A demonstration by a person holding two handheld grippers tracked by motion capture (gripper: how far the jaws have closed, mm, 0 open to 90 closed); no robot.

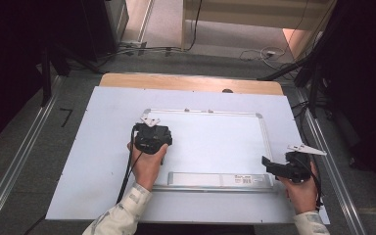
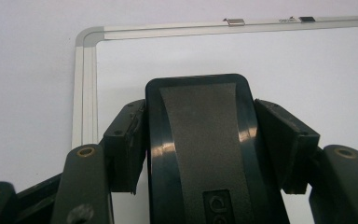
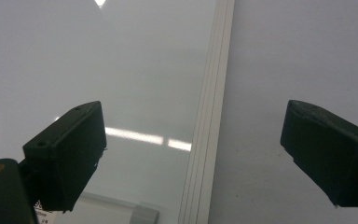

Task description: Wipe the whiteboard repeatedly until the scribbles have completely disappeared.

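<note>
Grey floor with metal rails on both sides, dark stands at the far corners, cables trailing beyond the table's [image 1: 191, 82] wooden far edge. On top, a pale sheet [image 1: 78, 161] spread nearly edge to edge, bare margins left and near. Centred on it, a whiteboard [image 1: 215, 142] lying flat, aluminium frame with rounded corners, tray strip [image 1: 219, 179] along the near edge. Left gripper [image 1: 152, 138] over the board's left part, jaws clamped on a black eraser [image 2: 200, 140], pads pressed to both its sides, blank white board ahead up to the far-left corner. Right gripper [image 1: 269, 164] at the board's right frame, jaws spread wide with nothing between, straddling the frame rail [image 3: 209, 130] from above.
</note>
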